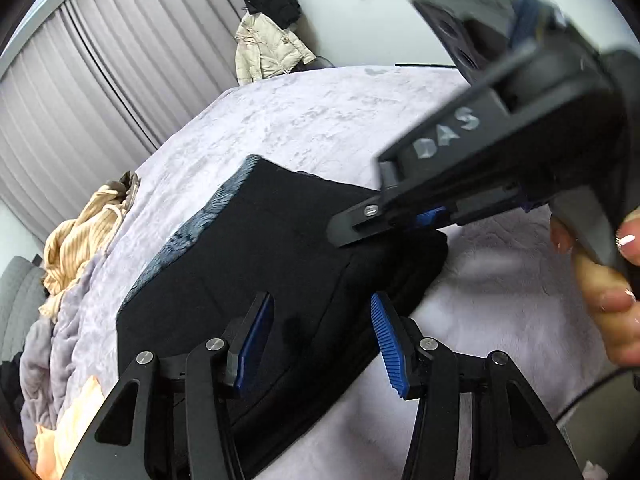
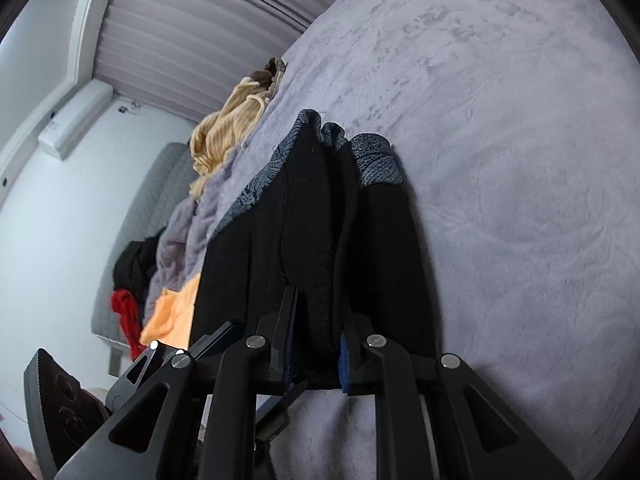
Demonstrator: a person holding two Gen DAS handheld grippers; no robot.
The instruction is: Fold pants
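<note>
Right gripper [image 2: 316, 360] pinching near edge of pants [image 1: 256, 248], bundle stretching far toward curtain. Left gripper [image 1: 320, 336] hovering wide above near end, touching nothing.

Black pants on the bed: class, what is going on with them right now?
A person works two handheld grippers over a pair of black pants with a grey patterned waistband lying on a lilac plush blanket. The right gripper is shut on a raised fold of the fabric. The left gripper hovers open above the pants, gripping nothing. The folding looks partly done.
</note>
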